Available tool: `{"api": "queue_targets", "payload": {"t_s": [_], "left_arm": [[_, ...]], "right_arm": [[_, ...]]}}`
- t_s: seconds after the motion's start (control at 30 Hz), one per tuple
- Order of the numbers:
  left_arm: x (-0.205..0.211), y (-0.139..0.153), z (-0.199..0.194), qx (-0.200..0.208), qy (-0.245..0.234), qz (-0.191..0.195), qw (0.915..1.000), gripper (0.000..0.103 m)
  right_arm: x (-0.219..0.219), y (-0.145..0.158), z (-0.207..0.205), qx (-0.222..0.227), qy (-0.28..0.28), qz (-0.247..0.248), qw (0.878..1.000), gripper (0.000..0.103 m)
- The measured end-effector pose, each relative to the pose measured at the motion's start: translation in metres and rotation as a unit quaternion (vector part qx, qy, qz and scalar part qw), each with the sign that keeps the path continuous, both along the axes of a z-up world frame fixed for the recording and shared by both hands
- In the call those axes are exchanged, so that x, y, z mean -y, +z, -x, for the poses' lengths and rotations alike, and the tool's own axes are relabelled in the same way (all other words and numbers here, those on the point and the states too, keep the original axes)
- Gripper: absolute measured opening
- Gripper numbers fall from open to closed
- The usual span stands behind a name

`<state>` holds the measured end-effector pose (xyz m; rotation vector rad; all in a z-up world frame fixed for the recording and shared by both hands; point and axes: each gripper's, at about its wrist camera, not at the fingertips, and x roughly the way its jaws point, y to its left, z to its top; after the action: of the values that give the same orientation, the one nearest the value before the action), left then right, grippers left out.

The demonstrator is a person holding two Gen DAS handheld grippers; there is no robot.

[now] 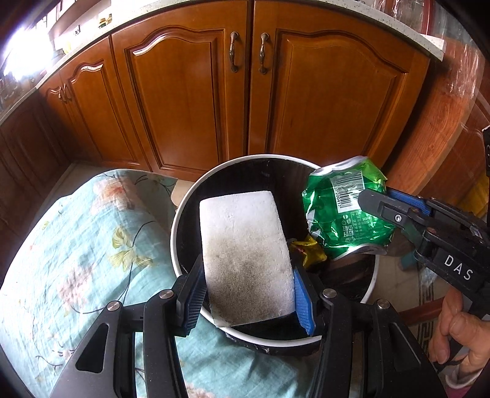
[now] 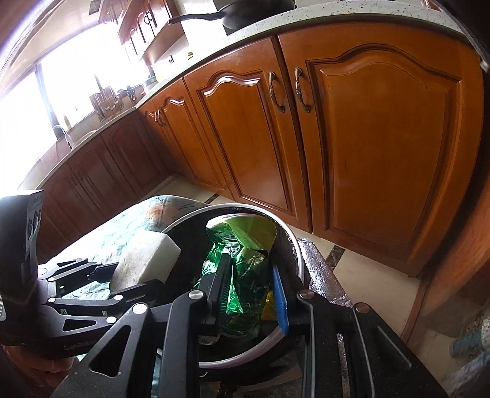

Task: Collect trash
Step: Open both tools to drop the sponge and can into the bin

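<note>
A round bin [image 1: 183, 214] with a white rim and a black liner stands in front of the wooden cabinets. My left gripper [image 1: 248, 287] is shut on a dirty white foam block [image 1: 245, 251], holding it over the bin's mouth. My right gripper [image 2: 252, 275] is shut on a crushed green can [image 2: 248, 266], which hangs over the right side of the bin [image 2: 294, 245]. In the left wrist view the crushed green can [image 1: 343, 214] shows a barcode, with the right gripper [image 1: 376, 199] reaching in from the right. The foam block [image 2: 144, 260] and left gripper [image 2: 113, 275] appear at left in the right wrist view.
A flower-patterned teal cushion [image 1: 76, 245] lies against the bin's left side. Yellow trash [image 1: 309, 251] sits inside the bin. Wooden cabinet doors [image 1: 183, 101] stand behind, under a speckled counter [image 2: 337, 18] with a black pan [image 2: 245, 12]. A person's hand [image 1: 456, 333] holds the right gripper.
</note>
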<state>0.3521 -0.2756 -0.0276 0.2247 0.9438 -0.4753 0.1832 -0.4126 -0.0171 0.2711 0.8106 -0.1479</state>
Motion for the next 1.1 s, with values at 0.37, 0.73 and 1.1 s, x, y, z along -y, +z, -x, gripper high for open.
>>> {"api": "queue_targets", "payload": {"t_s": [0.37,0.73,1.1], "left_arm": [[0.010,-0.003,-0.002,-0.010,-0.008,-0.018,0.9998,0.050],[0.003,0.000,-0.002,-0.010,-0.001,-0.018,0.9998,0.054],[-0.001,0.010,0.007,0.000,0.010,-0.015,0.9998,0.070]], "right_arm": [[0.003,-0.008,-0.007,-0.022,0.005,0.004,1.000,0.026],[0.004,-0.009,-0.012,-0.027,0.003,0.004,1.000,0.026],[0.007,-0.006,-0.010,-0.022,-0.003,-0.009,1.000,0.052]]}}
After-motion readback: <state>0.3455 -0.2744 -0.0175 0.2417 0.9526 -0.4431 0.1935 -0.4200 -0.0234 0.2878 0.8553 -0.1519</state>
